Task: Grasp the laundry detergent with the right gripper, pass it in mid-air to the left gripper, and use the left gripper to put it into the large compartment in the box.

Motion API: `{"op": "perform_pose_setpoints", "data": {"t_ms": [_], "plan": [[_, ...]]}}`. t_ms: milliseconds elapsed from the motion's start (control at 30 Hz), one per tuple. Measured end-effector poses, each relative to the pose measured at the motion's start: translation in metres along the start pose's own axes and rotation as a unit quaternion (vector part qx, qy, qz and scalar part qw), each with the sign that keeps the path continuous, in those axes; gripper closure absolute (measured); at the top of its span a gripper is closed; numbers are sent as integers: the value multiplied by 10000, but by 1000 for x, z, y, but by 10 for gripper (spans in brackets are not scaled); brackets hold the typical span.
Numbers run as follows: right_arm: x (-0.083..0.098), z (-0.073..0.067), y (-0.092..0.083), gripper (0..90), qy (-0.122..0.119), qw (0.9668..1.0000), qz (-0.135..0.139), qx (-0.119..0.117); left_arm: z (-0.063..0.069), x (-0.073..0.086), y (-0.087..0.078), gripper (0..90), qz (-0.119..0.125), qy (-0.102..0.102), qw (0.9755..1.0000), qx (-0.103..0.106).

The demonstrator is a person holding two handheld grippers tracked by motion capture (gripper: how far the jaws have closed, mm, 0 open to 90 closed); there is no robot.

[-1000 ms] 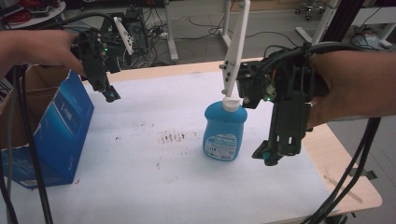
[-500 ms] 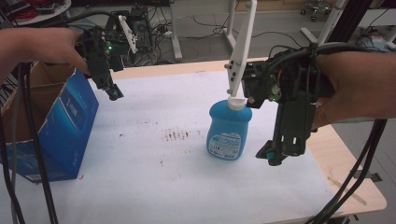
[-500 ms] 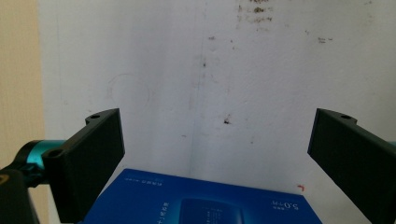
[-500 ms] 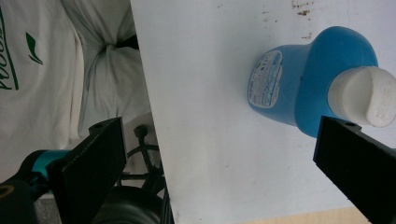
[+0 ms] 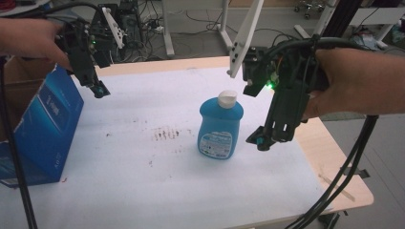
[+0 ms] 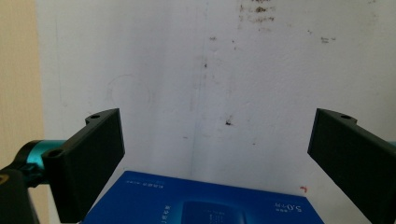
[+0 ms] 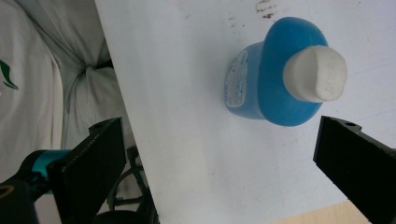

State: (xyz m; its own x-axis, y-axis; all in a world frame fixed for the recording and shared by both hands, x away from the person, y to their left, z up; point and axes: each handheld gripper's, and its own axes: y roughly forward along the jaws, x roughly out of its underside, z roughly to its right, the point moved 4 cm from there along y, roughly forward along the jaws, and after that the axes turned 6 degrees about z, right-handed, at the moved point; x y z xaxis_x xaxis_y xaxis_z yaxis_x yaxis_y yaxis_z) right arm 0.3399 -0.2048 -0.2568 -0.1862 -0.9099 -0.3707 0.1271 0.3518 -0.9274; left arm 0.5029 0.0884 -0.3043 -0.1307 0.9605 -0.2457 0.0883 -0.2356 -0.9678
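Observation:
A blue bottle [image 5: 220, 126] with a white cap [image 5: 228, 98] stands upright near the middle of the white-covered table [image 5: 143, 191]. My right gripper [image 5: 261, 140] hangs just to its right, open and apart from it. In the right gripper view the bottle [image 7: 273, 88] sits ahead and off to the right, beyond my right gripper [image 7: 222, 125] and touching neither jaw. My left gripper [image 5: 98, 88] hovers at the back left, open, above the top edge of a blue carton [image 5: 43, 129]. The carton [image 6: 205, 203] lies low between the wide jaws of the left gripper [image 6: 217, 116].
A brown cardboard box [image 5: 19, 78] stands behind the blue carton at the far left. Bare wood of the tabletop [image 5: 334, 157] shows along the right edge. Dark stains [image 5: 165, 133] mark the cover left of the bottle. Cables [image 5: 344, 176] trail from the right hand.
My right gripper has risen a little and edged closer to the bottle. The left gripper has drifted slightly left towards the carton. The bottle has stayed put.

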Motion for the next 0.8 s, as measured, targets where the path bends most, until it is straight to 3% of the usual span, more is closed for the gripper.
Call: {"op": "perform_pose_setpoints", "data": {"t_ms": [300,567,700,733,800], "plan": [[14,12,4,21,390,9982,448,93,-1,3,-2,37,-17,-23,10000,-29],[27,20,8,21,464,9968,597,255,1,-1,2,37,-1,11,10000,-2],[34,25,13,21,571,9948,773,347,0,-1,3,37,5,5,10000,-5],[39,28,15,21,702,9924,941,380,0,-1,4,37,12,-8,10000,-8],[41,28,16,21,752,9914,999,378,0,-2,4,37,10,-2,10000,-5]]}}
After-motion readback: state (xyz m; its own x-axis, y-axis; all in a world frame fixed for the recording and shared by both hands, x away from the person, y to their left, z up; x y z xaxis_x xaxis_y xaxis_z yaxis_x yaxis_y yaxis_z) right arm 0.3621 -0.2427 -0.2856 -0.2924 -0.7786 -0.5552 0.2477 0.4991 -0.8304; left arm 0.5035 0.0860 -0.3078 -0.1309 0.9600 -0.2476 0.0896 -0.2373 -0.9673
